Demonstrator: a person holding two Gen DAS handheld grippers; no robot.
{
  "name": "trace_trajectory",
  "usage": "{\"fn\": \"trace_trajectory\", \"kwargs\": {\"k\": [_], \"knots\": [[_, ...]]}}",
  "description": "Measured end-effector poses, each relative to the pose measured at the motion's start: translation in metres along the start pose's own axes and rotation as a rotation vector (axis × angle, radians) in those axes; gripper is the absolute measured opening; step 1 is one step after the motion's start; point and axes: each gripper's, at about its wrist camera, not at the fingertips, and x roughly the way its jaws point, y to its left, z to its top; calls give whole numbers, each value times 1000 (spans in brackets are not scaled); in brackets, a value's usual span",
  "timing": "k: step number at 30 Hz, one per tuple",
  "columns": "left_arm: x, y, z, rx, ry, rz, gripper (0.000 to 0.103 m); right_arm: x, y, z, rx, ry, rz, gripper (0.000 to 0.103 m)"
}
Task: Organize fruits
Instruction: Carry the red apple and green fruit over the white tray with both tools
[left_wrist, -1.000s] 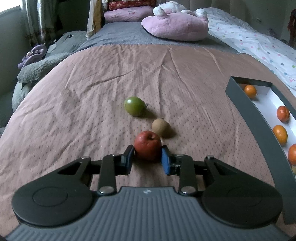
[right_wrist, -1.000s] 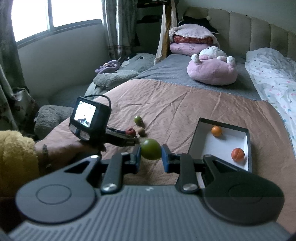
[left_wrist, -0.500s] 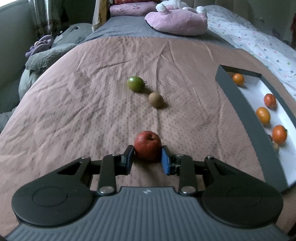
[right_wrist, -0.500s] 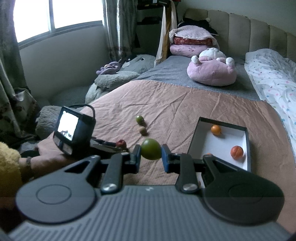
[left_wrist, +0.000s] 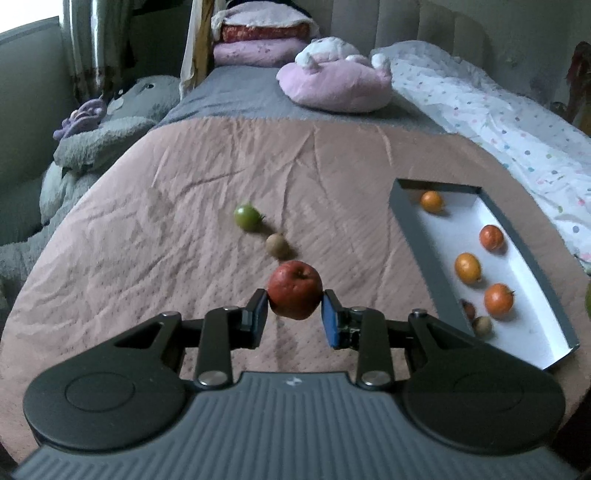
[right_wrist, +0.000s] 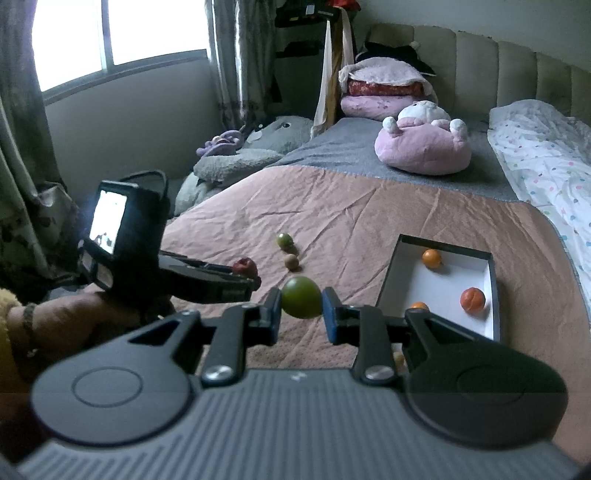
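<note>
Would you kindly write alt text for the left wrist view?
The left hand-held gripper grips a red apple above a pink bedspread. Beyond lie a green fruit and a brown one; to the right, a grey box holds orange fruits.

No text, label, brand name or number can be read in either view. The only mark is a small pale emblem on the ribbed grey housing (left_wrist: 291, 413) of each hand-held tool, at six o'clock in both wrist views, too small to make out. The small lit screen (right_wrist: 108, 222) on the back of the black device at nine o'clock in the right wrist view shows only a bright blur with dark specks.
</note>
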Motion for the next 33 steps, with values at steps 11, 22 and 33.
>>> {"fn": "trace_trajectory", "kwargs": {"k": [11, 22, 33], "knots": [[-24, -27, 12, 14, -25, 13, 37, -17, -9, -9, 25, -21, -19, 26], [-30, -61, 22, 51, -30, -23, 37, -32, -23, -18, 63, -36, -44, 26], [-8, -117, 32, 113, -10, -110, 37, -45, -40, -26, 95, -36, -95, 26]]}}
